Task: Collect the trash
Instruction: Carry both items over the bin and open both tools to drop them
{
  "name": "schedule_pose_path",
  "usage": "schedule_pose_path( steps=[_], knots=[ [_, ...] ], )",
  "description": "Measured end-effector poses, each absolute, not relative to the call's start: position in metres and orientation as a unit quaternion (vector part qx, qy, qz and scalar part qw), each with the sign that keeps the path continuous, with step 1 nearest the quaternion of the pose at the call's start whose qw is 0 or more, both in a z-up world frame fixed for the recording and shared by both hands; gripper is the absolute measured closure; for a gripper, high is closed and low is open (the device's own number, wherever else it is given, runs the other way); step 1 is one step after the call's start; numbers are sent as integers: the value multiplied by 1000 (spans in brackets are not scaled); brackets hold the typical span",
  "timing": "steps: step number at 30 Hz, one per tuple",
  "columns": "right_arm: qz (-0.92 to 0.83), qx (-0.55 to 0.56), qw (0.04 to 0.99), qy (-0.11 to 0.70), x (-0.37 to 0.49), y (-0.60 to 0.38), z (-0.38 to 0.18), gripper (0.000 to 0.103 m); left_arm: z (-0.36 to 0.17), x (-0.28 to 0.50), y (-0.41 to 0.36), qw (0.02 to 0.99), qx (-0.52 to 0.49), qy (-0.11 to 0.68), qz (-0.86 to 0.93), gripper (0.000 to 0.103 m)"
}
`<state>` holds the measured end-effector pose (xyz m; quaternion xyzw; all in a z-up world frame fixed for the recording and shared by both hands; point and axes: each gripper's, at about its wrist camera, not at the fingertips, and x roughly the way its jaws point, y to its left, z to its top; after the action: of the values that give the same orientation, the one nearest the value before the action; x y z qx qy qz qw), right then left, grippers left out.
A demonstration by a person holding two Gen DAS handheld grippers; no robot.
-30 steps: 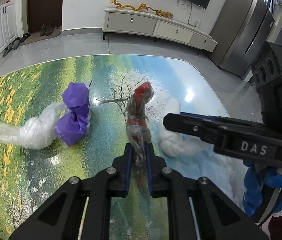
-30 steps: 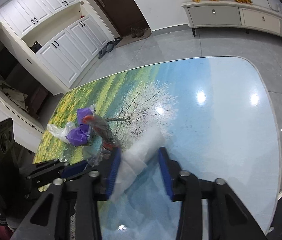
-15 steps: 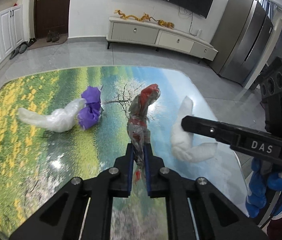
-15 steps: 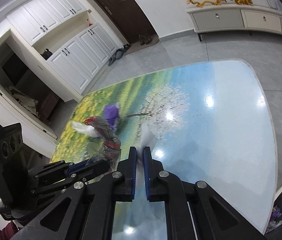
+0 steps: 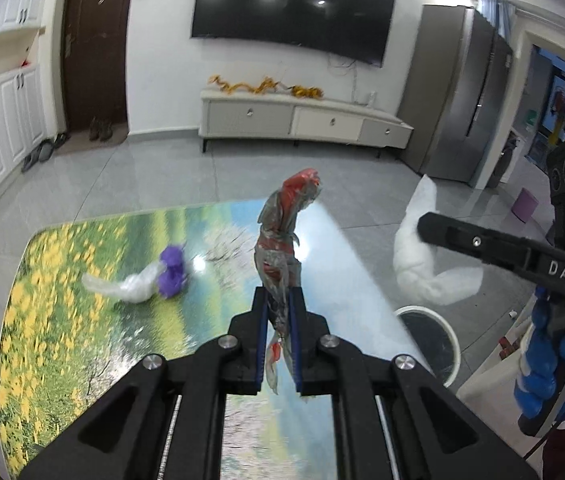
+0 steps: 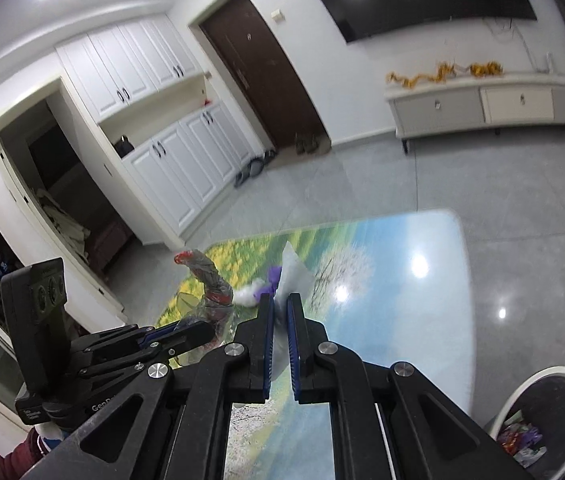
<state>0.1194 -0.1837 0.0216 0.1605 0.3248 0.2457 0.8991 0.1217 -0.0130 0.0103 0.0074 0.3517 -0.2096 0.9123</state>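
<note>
My left gripper [image 5: 278,300] is shut on a crumpled red and clear plastic wrapper [image 5: 282,236], held up above the table [image 5: 82,340]. My right gripper [image 6: 280,304] is shut on a white plastic bag [image 6: 292,276]; the left wrist view shows that white bag [image 5: 422,256] hanging from the right gripper's finger [image 5: 502,248] past the table's right edge. A purple wad [image 5: 172,270] and a clear plastic bag [image 5: 130,286] lie together on the table. The right wrist view shows the wrapper [image 6: 206,280] in the left gripper [image 6: 198,330] at lower left.
A white-rimmed trash bin [image 6: 546,416] with a dark liner and some trash stands on the floor by the table's right side; its rim [image 5: 430,312] shows in the left wrist view. A TV cabinet [image 5: 302,120], a fridge [image 5: 466,100], white cupboards and shoes by the door lie beyond.
The right gripper closed on the white bag and lifted it off the table. Both grippers rose and pulled back, carrying wrapper and bag; the table now looks smaller and farther.
</note>
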Motion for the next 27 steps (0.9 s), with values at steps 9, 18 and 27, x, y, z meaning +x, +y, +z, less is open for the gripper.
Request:
schedule_pose_path(
  steps=[9,18,27],
  knots=[
    [175,156,933,274,67,-268,57,96,32,103,-104,895,36,342,-285,94],
    [34,157,939,303,34,-371,17,96,-8,102,-231,845,80,392,-354,94],
    [-47,190,902,384,43,-435,-76,96,-80,114,-324,792,113,465,-379,94]
  ],
)
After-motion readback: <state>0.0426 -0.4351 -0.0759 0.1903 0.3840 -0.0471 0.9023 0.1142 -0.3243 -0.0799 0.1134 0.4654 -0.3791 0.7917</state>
